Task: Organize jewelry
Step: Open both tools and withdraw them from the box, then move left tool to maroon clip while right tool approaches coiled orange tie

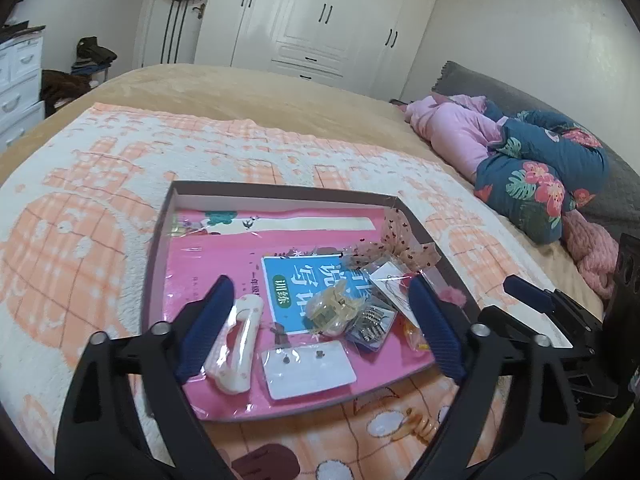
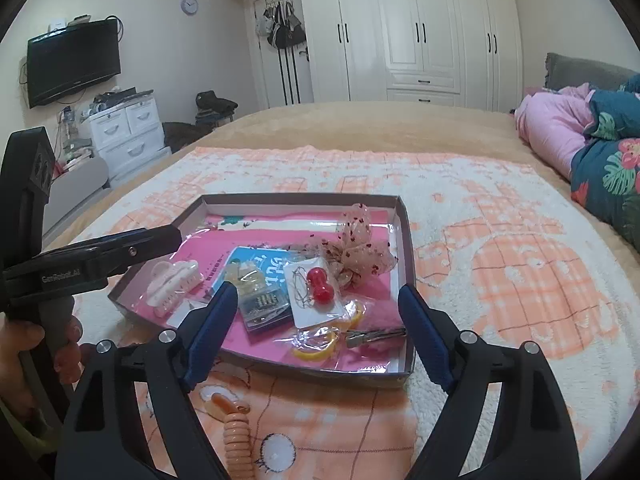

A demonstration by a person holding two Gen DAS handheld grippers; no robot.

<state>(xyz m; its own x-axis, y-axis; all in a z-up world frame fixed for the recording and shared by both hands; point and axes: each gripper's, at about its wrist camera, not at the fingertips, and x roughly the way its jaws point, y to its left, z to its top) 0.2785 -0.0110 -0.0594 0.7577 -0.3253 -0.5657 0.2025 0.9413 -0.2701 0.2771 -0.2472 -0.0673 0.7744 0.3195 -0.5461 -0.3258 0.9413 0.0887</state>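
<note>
Jaws of both grippers apart above jewelry tray (image 2: 406, 240)

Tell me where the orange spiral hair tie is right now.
The orange spiral hair tie lies on the blanket outside the box, just before its near edge, low in the right wrist view beside the tongs' left finger.

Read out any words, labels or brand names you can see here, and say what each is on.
"GenRobot.AI": on the black handheld left gripper body.
"训练": in a green label on the blue booklet panel in the shallow cardboard tray.
Large white characters on that panel: upside down, not reliably readable.
</note>
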